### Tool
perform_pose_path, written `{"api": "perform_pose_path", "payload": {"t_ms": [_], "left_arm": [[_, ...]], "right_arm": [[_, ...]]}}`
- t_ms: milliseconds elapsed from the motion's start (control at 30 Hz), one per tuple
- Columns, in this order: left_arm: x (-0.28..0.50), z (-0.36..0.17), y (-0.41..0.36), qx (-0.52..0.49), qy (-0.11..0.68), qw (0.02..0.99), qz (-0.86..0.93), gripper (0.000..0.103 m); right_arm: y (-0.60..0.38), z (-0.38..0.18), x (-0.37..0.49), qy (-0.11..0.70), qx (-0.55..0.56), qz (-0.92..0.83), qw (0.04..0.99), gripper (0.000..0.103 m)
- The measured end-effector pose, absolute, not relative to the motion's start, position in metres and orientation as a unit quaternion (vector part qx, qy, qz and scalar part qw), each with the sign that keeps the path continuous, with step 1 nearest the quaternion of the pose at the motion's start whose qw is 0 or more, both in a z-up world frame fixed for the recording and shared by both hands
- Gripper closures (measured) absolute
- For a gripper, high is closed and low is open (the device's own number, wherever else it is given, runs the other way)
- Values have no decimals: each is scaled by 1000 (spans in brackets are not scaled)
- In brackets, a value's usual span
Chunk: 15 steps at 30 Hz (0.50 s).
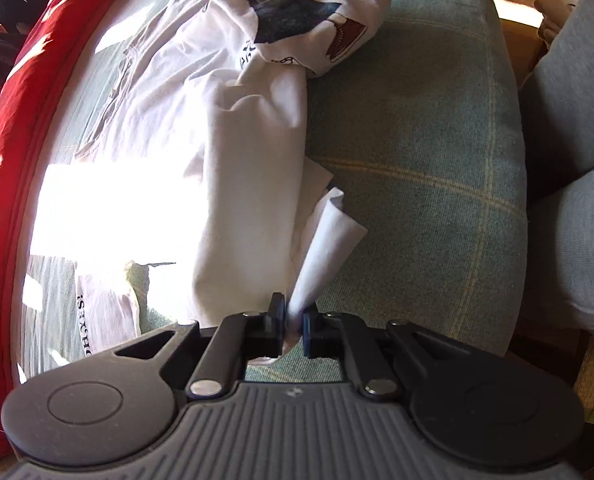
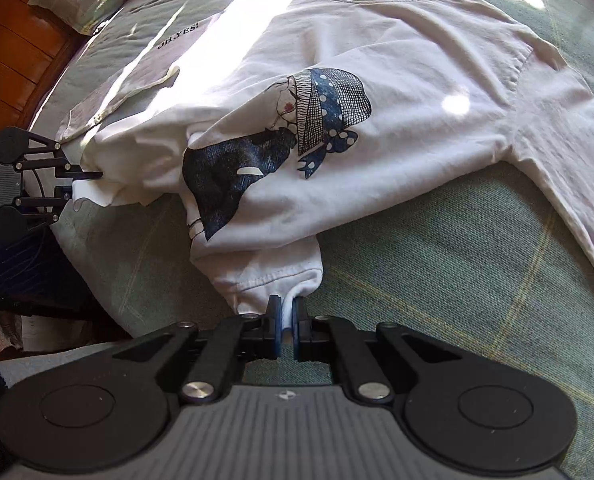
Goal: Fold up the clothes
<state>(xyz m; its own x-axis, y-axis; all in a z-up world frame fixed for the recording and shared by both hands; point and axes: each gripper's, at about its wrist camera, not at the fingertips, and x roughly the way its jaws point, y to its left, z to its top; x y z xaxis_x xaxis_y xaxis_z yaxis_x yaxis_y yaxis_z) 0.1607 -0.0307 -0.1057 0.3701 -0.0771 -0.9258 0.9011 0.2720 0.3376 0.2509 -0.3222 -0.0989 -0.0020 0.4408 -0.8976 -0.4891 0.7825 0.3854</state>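
A white T-shirt (image 2: 397,92) with a printed figure in a blue spotted headscarf lies front-up on the green checked bedcover (image 2: 437,280), neck hole at the far side and its bottom hem bunched toward the near edge. 2 hand-held grippers are at work, and each one is clenched on that hem. The right gripper (image 2: 285,316) pinches a small tuft of the stitched hem between its blue pads, and the left gripper (image 1: 294,320) nips a twisted corner of white cloth at the other end of the same edge; from the right-hand view it shows off to the side, biting the shirt's crumpled corner. My guess is that the 2 corners are taken together so the hem can be pulled taut or lifted over toward the collar as 1 straight fold, since the lower part is rumpled and half doubled under itself. Counting clothes, I make out 1 shirt in hand, 1 paler garment (image 2: 145,64) lettered "OH,YES!" lying flat beyond it, and 1 red cloth (image 1: 21,128) along the bed's far side. 1 long sleeve trails off toward the right.
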Motion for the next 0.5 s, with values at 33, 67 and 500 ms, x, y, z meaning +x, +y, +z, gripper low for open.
{"api": "perform_pose_path", "payload": {"t_ms": [33,67,500], "left_arm": [[159,-103,-32,478,427,670,-374,97],[157,-99,-33,475,427,666,-385,97],[146,-68,-43,444,427,656,-436,97]], "right_arm": [[-326,-94,246,634,-24,325,701,98],[-330,-91,242,640,-25,323,696,98],[-356,-68,198,727,15,281,626,98]]}}
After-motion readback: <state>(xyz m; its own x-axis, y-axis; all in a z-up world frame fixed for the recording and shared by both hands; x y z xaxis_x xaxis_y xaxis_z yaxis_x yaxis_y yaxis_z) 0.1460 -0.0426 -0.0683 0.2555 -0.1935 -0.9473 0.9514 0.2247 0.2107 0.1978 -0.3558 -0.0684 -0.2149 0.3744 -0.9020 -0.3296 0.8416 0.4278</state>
